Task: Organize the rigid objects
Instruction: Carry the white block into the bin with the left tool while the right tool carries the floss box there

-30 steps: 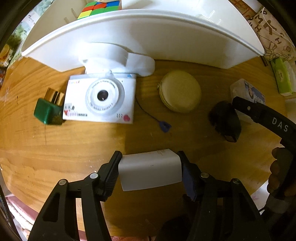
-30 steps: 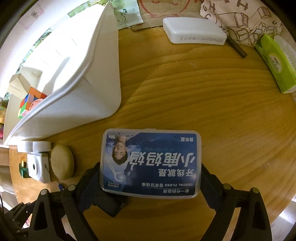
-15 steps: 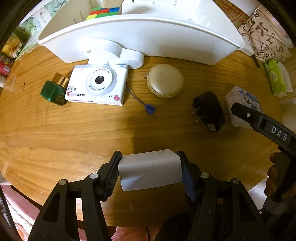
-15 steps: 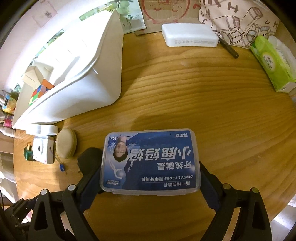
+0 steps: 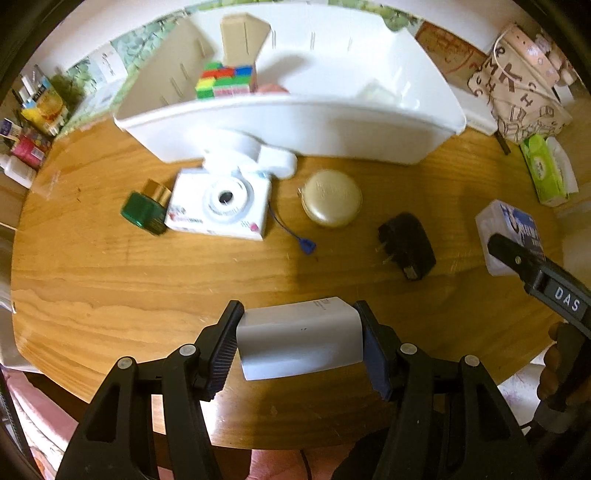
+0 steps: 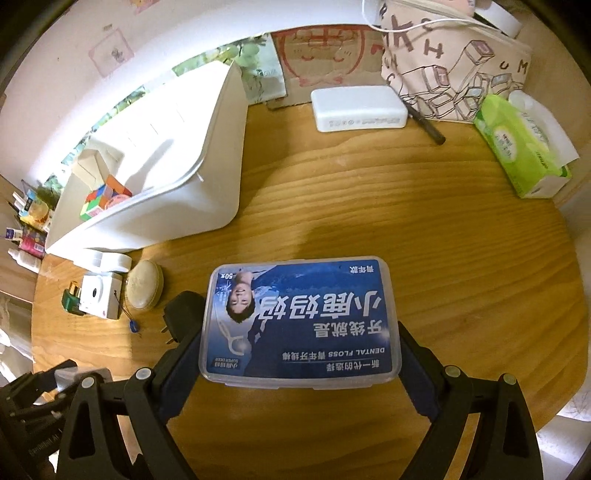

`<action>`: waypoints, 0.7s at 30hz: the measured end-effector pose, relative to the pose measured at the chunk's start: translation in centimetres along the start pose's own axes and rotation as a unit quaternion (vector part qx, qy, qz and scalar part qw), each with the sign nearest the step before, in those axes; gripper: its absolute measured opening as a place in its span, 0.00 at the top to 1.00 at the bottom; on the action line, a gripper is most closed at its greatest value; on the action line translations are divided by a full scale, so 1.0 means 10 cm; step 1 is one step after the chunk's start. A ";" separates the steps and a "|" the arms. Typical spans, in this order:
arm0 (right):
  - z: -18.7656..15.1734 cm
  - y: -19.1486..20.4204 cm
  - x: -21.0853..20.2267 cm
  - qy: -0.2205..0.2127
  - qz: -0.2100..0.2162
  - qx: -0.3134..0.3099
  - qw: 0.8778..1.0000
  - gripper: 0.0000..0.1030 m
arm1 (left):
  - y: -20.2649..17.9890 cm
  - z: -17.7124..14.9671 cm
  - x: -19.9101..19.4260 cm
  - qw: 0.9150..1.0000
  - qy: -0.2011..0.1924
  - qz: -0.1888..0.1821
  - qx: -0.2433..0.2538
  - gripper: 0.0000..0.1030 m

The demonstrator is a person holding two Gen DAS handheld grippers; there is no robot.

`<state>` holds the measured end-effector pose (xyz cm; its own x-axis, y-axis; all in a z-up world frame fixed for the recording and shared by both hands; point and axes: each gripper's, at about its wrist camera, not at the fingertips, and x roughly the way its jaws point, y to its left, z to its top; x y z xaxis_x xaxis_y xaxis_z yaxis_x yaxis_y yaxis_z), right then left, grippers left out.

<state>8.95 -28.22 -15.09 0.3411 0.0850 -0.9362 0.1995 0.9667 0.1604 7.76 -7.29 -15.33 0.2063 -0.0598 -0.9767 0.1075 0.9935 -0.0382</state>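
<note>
Left wrist view: the left hand-held gripper (image 5: 300,341) is clamped on a white block (image 5: 299,338), both pads pressed against its short ends, held above the near edge of the wooden surface (image 5: 184,273). Beyond it on the surface lie, from left to right, a green bottle (image 5: 144,211) with a gold cap, a white toy camera (image 5: 221,205) touching the bottle, a round gold case (image 5: 332,197), and a black plug adapter (image 5: 406,245). A blue tag (image 5: 307,245) on a thin cord trails from the camera. A white bin (image 5: 295,127) stands behind these items; a colour cube (image 5: 226,81) and a cardboard piece (image 5: 242,35) sit inside it. A white holder (image 5: 251,151) rests against the bin's front wall, just behind the camera.

Right wrist view: the right hand-held gripper (image 6: 300,349) is clamped on a clear dental floss box (image 6: 300,321) with a blue label, its jaws bearing on the two short sides. The box is raised over the surface, to the right of the adapter. Farther off lie a white rectangular case (image 6: 359,108), a black pen (image 6: 424,123), a green tissue pack (image 6: 521,147), and a printed fabric bag (image 6: 454,55).
</note>
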 end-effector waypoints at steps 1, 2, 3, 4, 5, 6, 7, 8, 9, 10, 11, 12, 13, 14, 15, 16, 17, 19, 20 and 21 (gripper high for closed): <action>0.01 -0.02 -0.03 -0.002 0.002 0.001 1.000 0.08 | 0.02 0.02 -0.04 1.000 -0.006 0.003 -0.001 0.38; 0.02 -0.04 -0.05 -0.006 0.004 0.001 1.000 0.08 | 0.05 0.06 -0.08 1.000 -0.010 0.004 -0.001 0.38; 0.03 -0.04 -0.06 -0.010 0.005 0.002 1.000 0.08 | 0.08 0.11 -0.10 1.000 -0.013 0.007 -0.001 0.38; 0.05 -0.05 -0.08 -0.014 0.006 0.002 1.000 0.08 | 0.10 0.15 -0.14 1.000 -0.020 0.012 -0.001 0.38; 0.07 -0.06 -0.12 -0.019 0.007 0.002 1.000 0.08 | 0.12 0.18 -0.18 1.000 -0.024 0.015 -0.002 0.38; 0.09 -0.06 -0.15 -0.025 0.007 0.002 1.000 0.08 | 0.13 0.21 -0.22 0.999 -0.030 0.017 -0.002 0.38; 0.12 -0.07 -0.17 -0.029 0.008 0.002 1.000 0.08 | 0.14 0.26 -0.24 0.999 -0.037 0.020 -0.004 0.38; 0.15 -0.07 -0.19 -0.035 0.009 0.002 0.999 0.08 | 0.15 0.30 -0.25 0.999 -0.043 0.022 -0.005 0.38; 0.17 -0.07 -0.21 -0.039 0.011 0.002 0.999 0.08 | 0.17 0.33 -0.29 0.998 -0.049 0.024 -0.007 0.38; 0.20 -0.06 -0.24 -0.046 0.012 0.001 0.999 0.08 | 0.18 0.37 -0.31 0.998 -0.054 0.026 -0.008 0.38; 0.22 -0.06 -0.26 -0.051 0.013 0.000 0.999 0.08 | 0.20 0.41 -0.35 0.998 -0.059 0.028 -0.008 0.38; 0.25 -0.05 -0.29 -0.058 0.015 -0.002 0.998 0.08 | 0.22 0.46 -0.38 0.998 -0.062 0.027 -0.008 0.38; 0.27 -0.04 -0.31 -0.063 0.017 -0.003 0.998 0.08 | 0.22 0.50 -0.40 0.997 -0.066 0.027 -0.008 0.38; 0.30 -0.03 -0.32 -0.068 0.019 -0.005 0.998 0.08 | 0.23 0.55 -0.43 0.997 -0.072 0.028 -0.007 0.38; 0.31 -0.02 -0.34 -0.072 0.021 -0.007 0.997 0.08 | 0.25 0.58 -0.47 0.997 -0.077 0.030 -0.007 0.38; 0.34 0.00 -0.37 -0.078 0.024 -0.009 0.997 0.08 | 0.27 0.61 -0.50 0.996 -0.081 0.032 -0.006 0.38; 0.36 0.02 -0.39 -0.084 0.026 -0.011 0.996 0.08 | 0.28 0.64 -0.53 0.996 -0.087 0.032 -0.006 0.38; 0.39 0.06 -0.43 -0.099 0.029 -0.019 0.995 0.08 | 0.31 0.70 -0.59 0.995 -0.097 0.031 -0.004 0.38; 0.41 0.09 -0.45 -0.106 0.029 -0.023 0.994 0.08 | 0.31 0.73 -0.62 0.994 -0.101 0.031 -0.003 0.38; 0.42 0.11 -0.47 -0.114 0.029 -0.027 0.993 0.08 | 0.32 0.76 -0.64 0.994 -0.105 0.031 -0.001 0.38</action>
<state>11.42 -28.56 -9.19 0.5508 0.0907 -0.8297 0.1251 0.9739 0.1895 14.23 -4.47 -7.61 0.4103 -0.0172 -0.9118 0.0857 0.9961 0.0198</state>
